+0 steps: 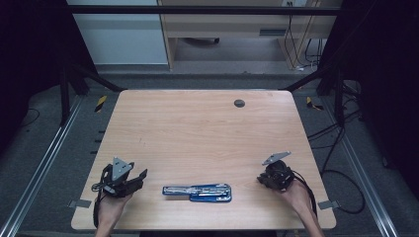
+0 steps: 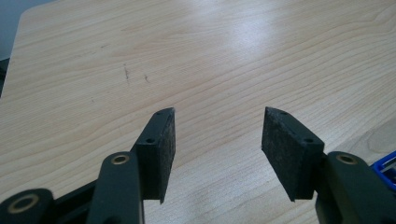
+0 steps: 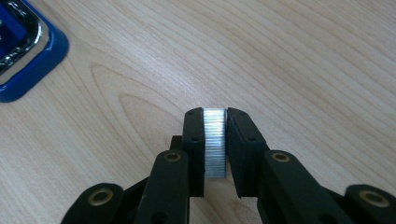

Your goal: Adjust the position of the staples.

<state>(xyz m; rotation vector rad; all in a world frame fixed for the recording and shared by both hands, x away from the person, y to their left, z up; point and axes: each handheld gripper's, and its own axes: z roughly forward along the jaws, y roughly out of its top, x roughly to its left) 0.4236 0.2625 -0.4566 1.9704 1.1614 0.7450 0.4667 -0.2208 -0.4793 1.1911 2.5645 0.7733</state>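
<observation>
Right gripper (image 3: 215,112) clamps a strip of staples (image 3: 215,142) near the table's (image 1: 197,123) right edge. Left gripper (image 2: 217,123), jaws apart and empty, sits near the left front corner. Between them, an opened blue stapler (image 1: 197,192) lies along the front edge.

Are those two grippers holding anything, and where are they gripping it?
The right gripper pinches a strip of staples by its two long flat sides. The left gripper is open and holds nothing.
</observation>
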